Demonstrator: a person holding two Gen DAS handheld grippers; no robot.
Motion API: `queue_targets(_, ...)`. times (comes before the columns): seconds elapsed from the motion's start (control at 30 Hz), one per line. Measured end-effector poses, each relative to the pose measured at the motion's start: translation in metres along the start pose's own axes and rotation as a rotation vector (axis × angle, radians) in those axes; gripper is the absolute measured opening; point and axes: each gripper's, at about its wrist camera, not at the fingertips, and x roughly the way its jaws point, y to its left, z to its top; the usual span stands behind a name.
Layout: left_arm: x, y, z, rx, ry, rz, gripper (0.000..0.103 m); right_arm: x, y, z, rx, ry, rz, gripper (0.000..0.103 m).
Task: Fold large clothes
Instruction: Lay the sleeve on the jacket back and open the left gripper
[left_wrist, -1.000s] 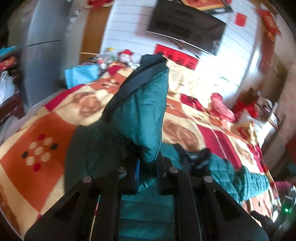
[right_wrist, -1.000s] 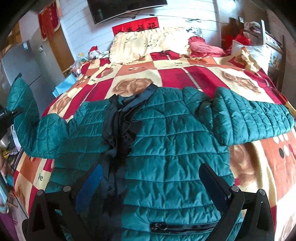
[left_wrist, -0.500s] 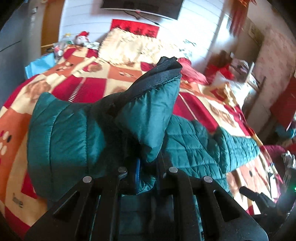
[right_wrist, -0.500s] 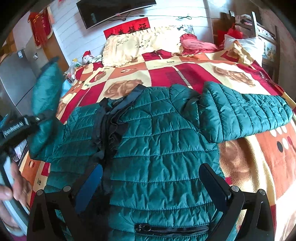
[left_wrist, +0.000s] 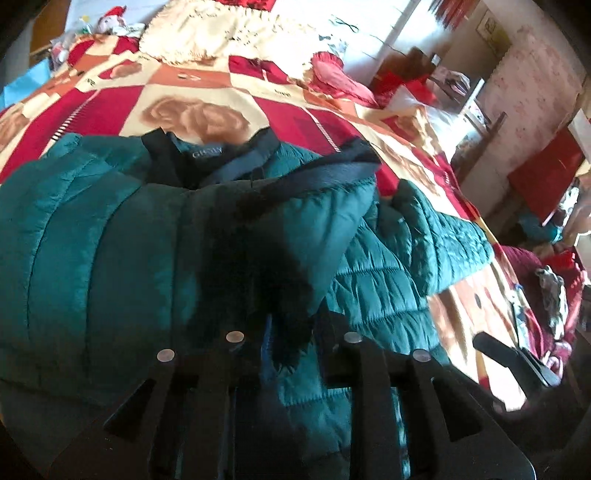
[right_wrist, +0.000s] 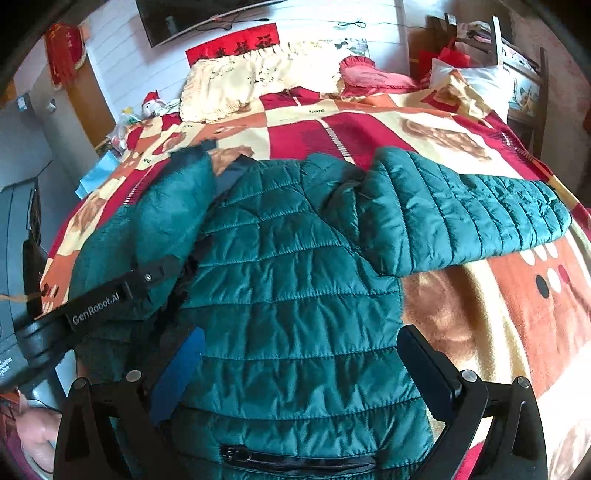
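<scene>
Your left gripper (left_wrist: 295, 332): jaws opening, sleeve of the teal quilted puffer jacket (right_wrist: 295, 295) between them. Your right gripper (right_wrist: 295, 369): spread wide, empty.

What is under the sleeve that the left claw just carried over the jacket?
The folded sleeve lies over the jacket front, covering its left side and part of the dark zipper placket. Whatever lies beneath that is hidden. The left claw is opening.

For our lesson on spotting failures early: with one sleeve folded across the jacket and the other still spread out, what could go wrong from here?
1. The left gripper is opening with the folded sleeve still between its jaws; the puffy sleeve may spring back off the jacket.
2. The fabric might snag on a finger as that gripper pulls away.
3. The right gripper stands open above the hem; the other sleeve lies unfolded, so the fold is lopsided.
</scene>
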Motion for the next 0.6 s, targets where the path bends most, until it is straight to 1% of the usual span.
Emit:
queue_targets(0.07, -0.014, 0.004, -0.001, -0.001, 0.004, -0.029, 0.033, 0.001, -0.003, 0.0, 0.005, 0.002, -0.003, 0.103)
queue_targets(0.1, -0.026, 0.007, -0.001, 0.008, -0.009, -0.032, 0.038, 0.001, -0.004, 0.0, 0.008, 0.002, -0.002, 0.103)
queue_targets(0.13, -0.037, 0.009, -0.002, 0.018, -0.029, -0.02, 0.051, 0.001, -0.005, 0.001, 0.012, 0.003, 0.002, 0.103)
queue_targets(0.17, -0.048, 0.013, -0.002, 0.025, -0.054, -0.007, 0.061, 0.002, -0.005, 0.002, 0.018, 0.004, 0.01, 0.103)
queue_targets(0.2, -0.063, 0.018, -0.003, 0.031, -0.085, 0.006, 0.062, 0.003, -0.005, 0.003, 0.024, 0.004, 0.017, 0.103)
queue_targets(0.23, -0.07, 0.022, -0.004, 0.036, -0.099, 0.013, 0.062, 0.003, -0.005, 0.005, 0.033, 0.003, 0.029, 0.103)
queue_targets(0.3, -0.089, 0.038, -0.007, 0.045, -0.126, 0.069, 0.062, 0.006, -0.002, 0.009, 0.052, 0.005, 0.062, 0.103)
queue_targets(0.33, -0.099, 0.049, -0.009, 0.046, -0.142, 0.124, 0.062, 0.007, -0.001, 0.011, 0.059, 0.006, 0.075, 0.103)
queue_targets(0.4, -0.109, 0.067, -0.014, 0.047, -0.163, 0.208, 0.062, 0.01, 0.004, 0.013, 0.068, 0.003, 0.095, 0.103)
queue_targets(0.47, -0.116, 0.088, -0.019, 0.039, -0.181, 0.318, 0.062, 0.016, 0.01, 0.016, 0.064, 0.011, 0.097, 0.103)
queue_targets(0.5, -0.117, 0.098, -0.021, 0.027, -0.18, 0.359, 0.062, 0.021, 0.015, 0.019, 0.059, 0.016, 0.099, 0.103)
queue_targets(0.53, -0.117, 0.111, -0.023, 0.004, -0.174, 0.393, 0.062, 0.026, 0.019, 0.023, 0.058, 0.021, 0.102, 0.103)
queue_targets(0.6, -0.117, 0.134, -0.027, -0.047, -0.158, 0.429, 0.062, 0.039, 0.026, 0.028, 0.06, 0.038, 0.103, 0.103)
